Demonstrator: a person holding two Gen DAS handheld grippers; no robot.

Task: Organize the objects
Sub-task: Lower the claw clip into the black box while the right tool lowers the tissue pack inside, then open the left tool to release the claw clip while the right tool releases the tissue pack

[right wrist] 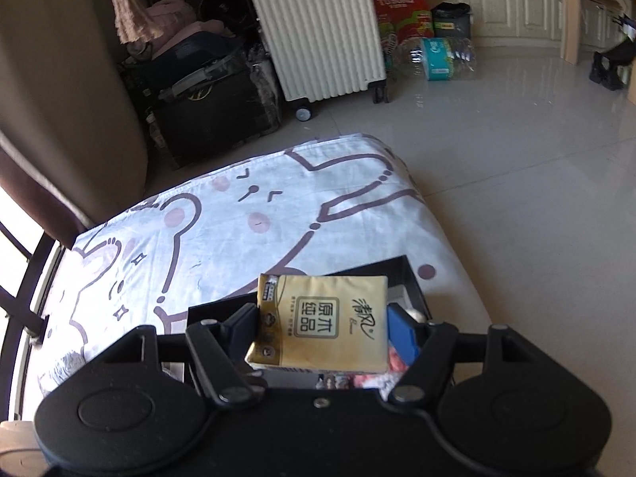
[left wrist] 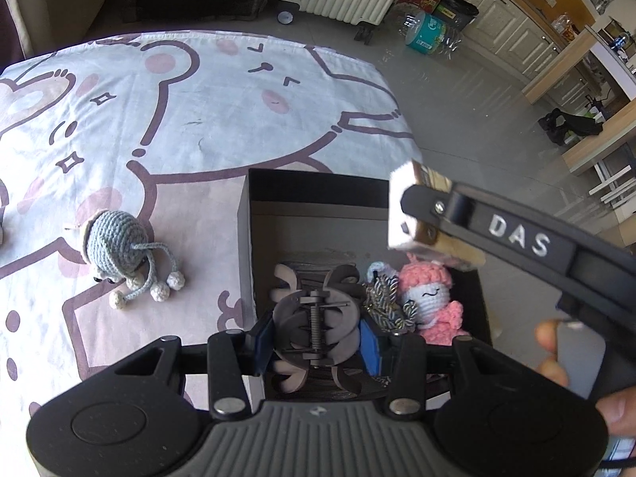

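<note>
Left gripper [left wrist: 316,342] sits nearest the lens in the left wrist view, its jaws drawn narrow and clamped on a dark grey claw hair clip [left wrist: 316,328], spring and hinge facing up. The clip is held directly above the near end of an open black box [left wrist: 248,238], low over its contents; the steep downward tilt suggests a drop-off is intended there.

Already inside the box: a pink and white crochet doll [left wrist: 431,302] at the near right, and a bundle of twisted cord [left wrist: 387,298] between doll and clip. Far half of the box floor is bare.

Right gripper [right wrist: 322,332] is seen in its own view with jaws set at a middling width and closed on a yellow tissue pack [right wrist: 324,324], gripped by its 2 short sides, printed face up. The pack hangs over the box [right wrist: 413,274], probably kept waiting until the left side is out of the way. From the left wrist view the same pack [left wrist: 405,210] shows at the far right edge of the box, above it, not resting.

Left out on the worktop, covered with a cartoon-print cloth [left wrist: 198,119]: 1 blue-grey crochet toy [left wrist: 117,244] with dangling legs, left of the box, well apart.

Judgement: sorting is partly done; 2 items are in transit, at least 1 remains.
</note>
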